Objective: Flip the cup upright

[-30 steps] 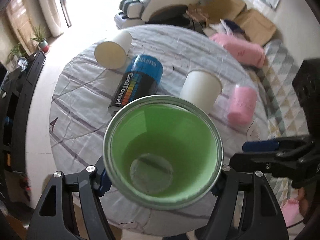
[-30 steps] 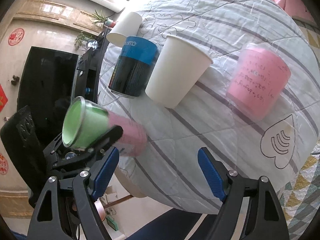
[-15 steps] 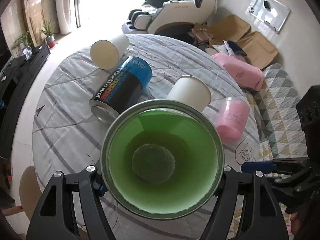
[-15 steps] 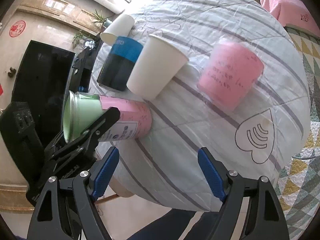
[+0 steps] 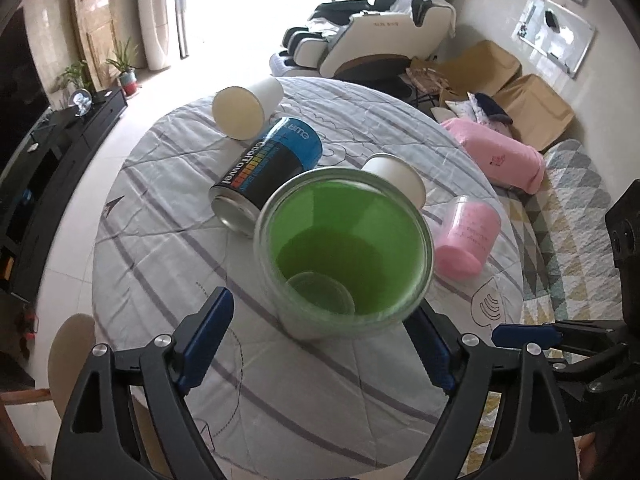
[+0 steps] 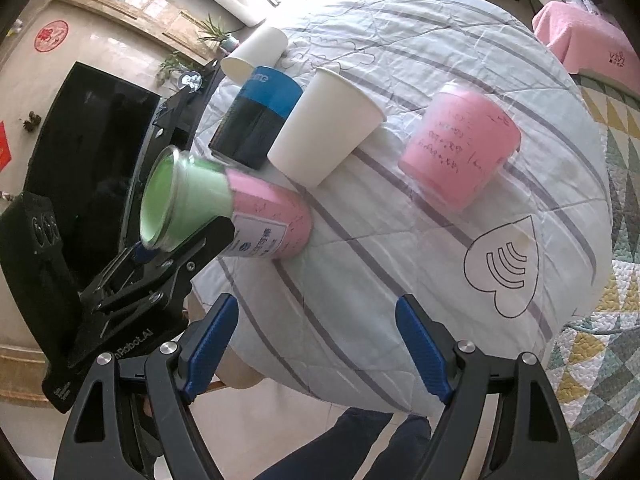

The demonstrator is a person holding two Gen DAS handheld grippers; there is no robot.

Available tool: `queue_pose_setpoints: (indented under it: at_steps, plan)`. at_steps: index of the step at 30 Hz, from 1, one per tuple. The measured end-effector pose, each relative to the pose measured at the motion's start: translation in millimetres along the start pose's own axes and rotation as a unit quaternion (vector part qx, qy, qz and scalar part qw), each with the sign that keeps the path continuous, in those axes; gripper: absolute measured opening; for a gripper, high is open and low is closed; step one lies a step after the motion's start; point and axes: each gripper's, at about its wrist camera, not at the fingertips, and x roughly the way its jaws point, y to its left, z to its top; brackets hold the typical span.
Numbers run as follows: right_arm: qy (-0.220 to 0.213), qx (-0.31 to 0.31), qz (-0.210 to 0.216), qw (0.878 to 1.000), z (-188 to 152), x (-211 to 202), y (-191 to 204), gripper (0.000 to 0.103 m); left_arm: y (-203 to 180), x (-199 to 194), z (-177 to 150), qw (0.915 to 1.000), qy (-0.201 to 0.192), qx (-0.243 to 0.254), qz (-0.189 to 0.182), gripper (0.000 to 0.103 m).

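The table (image 5: 168,208) carries everything. The cup (image 5: 344,240) stands mouth-up close to its near edge, so my chief concern is a knock sending it off that edge. My left tongs (image 5: 320,312) are spread apart around it. In the right wrist view one black finger overlaps the cup's side, and I cannot tell if it touches. Drawing back crookedly could tip the cup. My right tongs (image 6: 316,306) are also apart and hold nothing.

The can (image 5: 272,168), lying just behind the cup, may roll into it.

Writing:
- The can reads "CoolTowel" beside a colour scale.
- The left tongs' body shows "Robot.AI".
- The cup's white label is too small to read.
- The pink cup (image 5: 466,236) bears handwriting I cannot read.
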Motion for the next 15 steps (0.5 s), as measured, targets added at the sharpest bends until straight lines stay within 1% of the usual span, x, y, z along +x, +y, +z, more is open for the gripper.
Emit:
queue_pose_setpoints:
  at_steps: [4, 10, 12, 15]
  plan:
    - [0.0, -0.01, -0.001, 1.0, -7, -6, 3, 0.082, -3, -10, -8, 1.0, -0.003, -0.005, 0.006, 0.087]
    - [-0.005, -0.028, 0.002, 1.0, -25, -21, 10, 0.082, -10, -35, -23, 0.9995, -0.014, -0.011, 0.026, 0.087]
    - [-0.012, -0.036, 0.001, 0.999, -32, -28, 13, 0.082, -12, -48, -31, 0.999, -0.02, -0.014, 0.037, 0.087]
    - [-0.029, -0.055, -0.013, 0.998, -43, -41, 22, 0.082, -16, -69, -43, 0.9981, -0.03, -0.022, 0.049, 0.088]
